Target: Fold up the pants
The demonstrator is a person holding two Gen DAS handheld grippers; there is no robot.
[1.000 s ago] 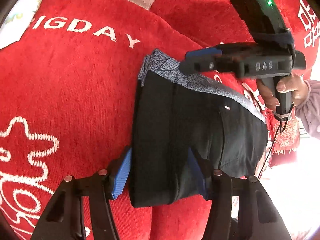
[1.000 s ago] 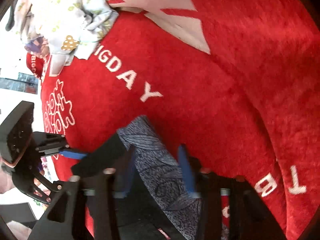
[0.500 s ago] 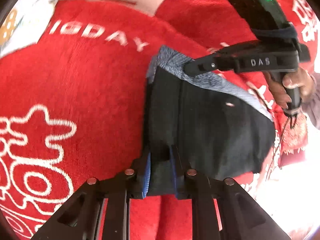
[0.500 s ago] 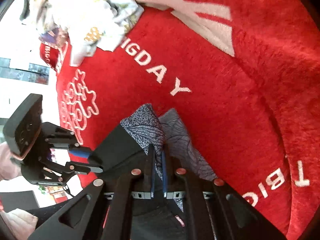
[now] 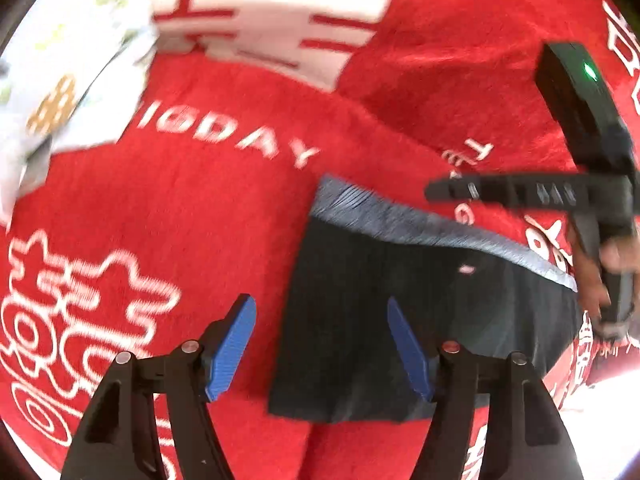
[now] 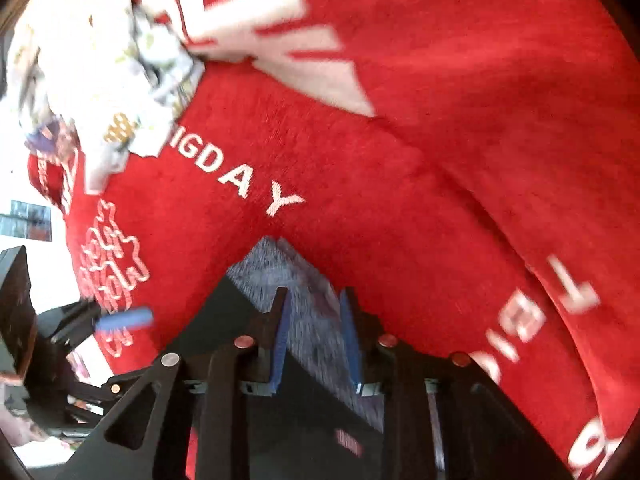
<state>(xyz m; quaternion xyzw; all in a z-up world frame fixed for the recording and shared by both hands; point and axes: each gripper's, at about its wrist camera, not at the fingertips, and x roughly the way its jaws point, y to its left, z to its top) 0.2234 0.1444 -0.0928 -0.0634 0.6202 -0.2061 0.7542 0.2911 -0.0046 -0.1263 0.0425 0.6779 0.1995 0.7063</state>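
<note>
Pants: folded black pants with grey patterned waistband [image 5: 400,312] lying lower centre on red plush blanket [image 5: 192,208], long axis running left-right.
Left gripper [image 5: 322,346]: jaws just opening, straddling left edge, nothing pinched.
Right gripper [image 6: 316,334]: jaws just opening, parting over waistband, gripping nothing.

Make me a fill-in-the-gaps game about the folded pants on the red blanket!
1. The folded black pants lie on a fuzzy blanket coloured ____.
2. The white letters near the pants end in D, A and ____.
3. The pads on the left gripper are coloured ____.
4. The patterned band along the pants' top edge is coloured ____.

Missing words: red; Y; blue; grey
</note>
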